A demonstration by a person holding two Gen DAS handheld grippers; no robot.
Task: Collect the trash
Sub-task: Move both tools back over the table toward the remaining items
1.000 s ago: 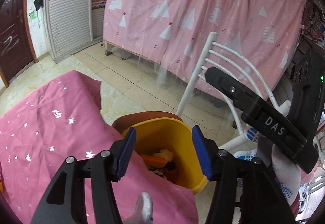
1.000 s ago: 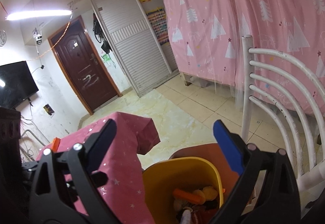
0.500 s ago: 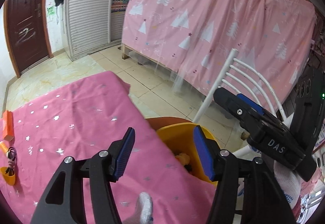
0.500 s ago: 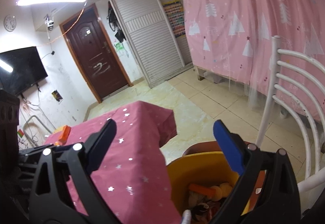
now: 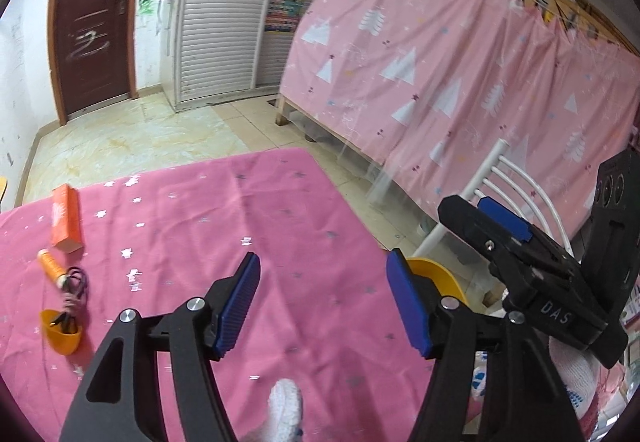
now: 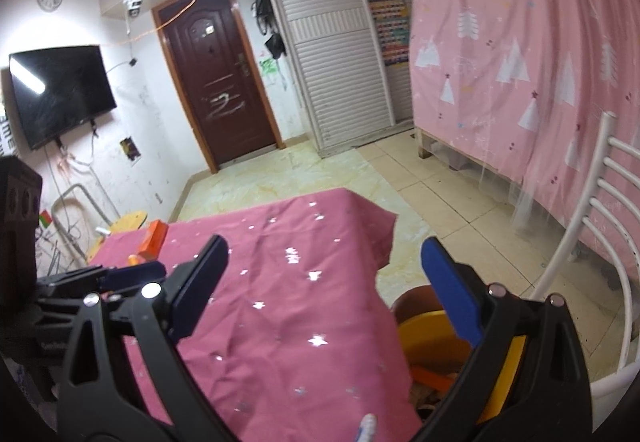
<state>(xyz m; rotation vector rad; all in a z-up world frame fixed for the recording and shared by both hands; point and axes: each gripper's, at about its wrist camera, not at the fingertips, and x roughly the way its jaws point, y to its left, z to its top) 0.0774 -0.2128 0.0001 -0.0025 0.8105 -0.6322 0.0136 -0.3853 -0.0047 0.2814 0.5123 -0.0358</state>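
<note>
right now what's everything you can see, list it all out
tablecloth: 1, pink with silver stars, over the table
box: 1, orange, cloth's far left
spool: 1, orange, beside the box
cord: 1, dark, tangled by the spool
small cup: 1, yellow-orange, left edge
bin: 1, yellow, on the brown seat beside the table
chair: 1, white, right
curtain: 1, pink, tree print
door: 1, dark brown
tv: 1, black, wall
left gripper: open, empty
right gripper: open, empty

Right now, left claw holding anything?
No, the left claw is open and empty above the pink tablecloth; the orange box lies untouched.
</note>
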